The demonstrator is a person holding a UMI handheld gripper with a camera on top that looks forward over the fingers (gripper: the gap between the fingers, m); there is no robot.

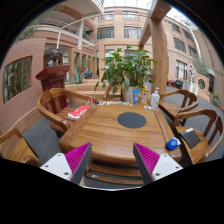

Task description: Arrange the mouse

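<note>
open, empty claw [112, 160] hovers above a round wooden counter [105, 135]. blue mouse [173, 144] sits at three o'clock by the edge, round black mousepad [131, 120] at twelve. a clumsy grab could knock it off.

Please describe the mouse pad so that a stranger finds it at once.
Find the round wooden table beyond the open fingers. Near its middle lies the mouse pad, flat, dark and round. The bottles behind it stand upright instead.

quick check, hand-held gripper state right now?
hand-held gripper: open, holding nothing, above the near edge of the wooden table.
</note>
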